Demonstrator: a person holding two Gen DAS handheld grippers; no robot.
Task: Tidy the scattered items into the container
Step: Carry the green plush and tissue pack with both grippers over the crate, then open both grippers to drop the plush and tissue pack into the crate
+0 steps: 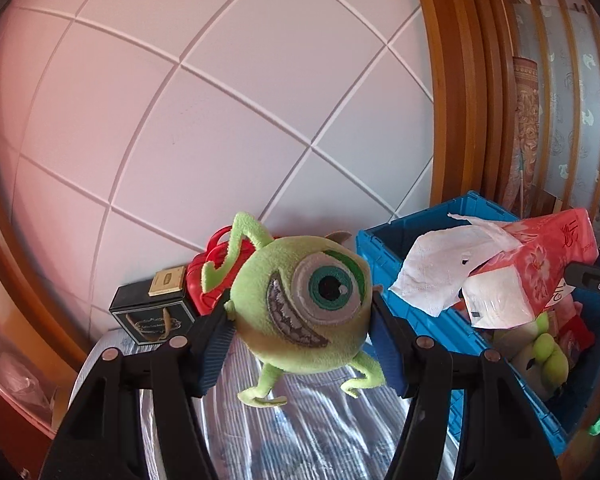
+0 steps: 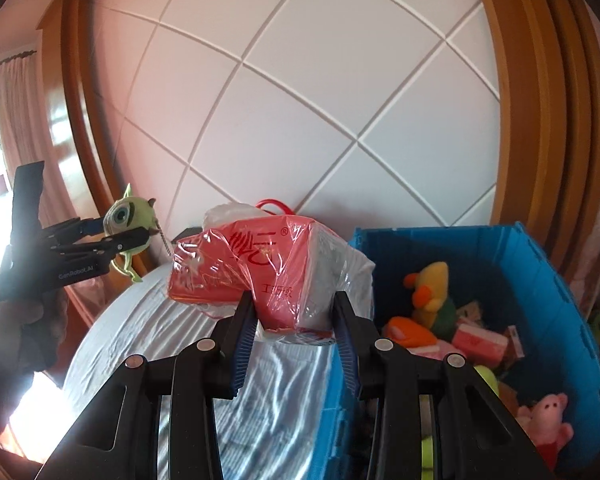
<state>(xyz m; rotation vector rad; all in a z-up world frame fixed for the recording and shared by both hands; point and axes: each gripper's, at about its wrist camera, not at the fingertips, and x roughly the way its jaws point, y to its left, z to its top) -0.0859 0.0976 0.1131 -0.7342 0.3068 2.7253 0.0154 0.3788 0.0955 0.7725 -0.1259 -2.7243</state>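
Left gripper [image 1: 300, 328] is clamped on the Mike Wazowski plush [image 1: 304, 304], right gripper [image 2: 296, 320] on the tissue pack [image 2: 260, 276]. Blue crate [image 2: 540, 280] sits right of both; carry fully over the rim before releasing.

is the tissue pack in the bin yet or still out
Out: the tissue pack hangs clamped in the right gripper, beside the blue bin.
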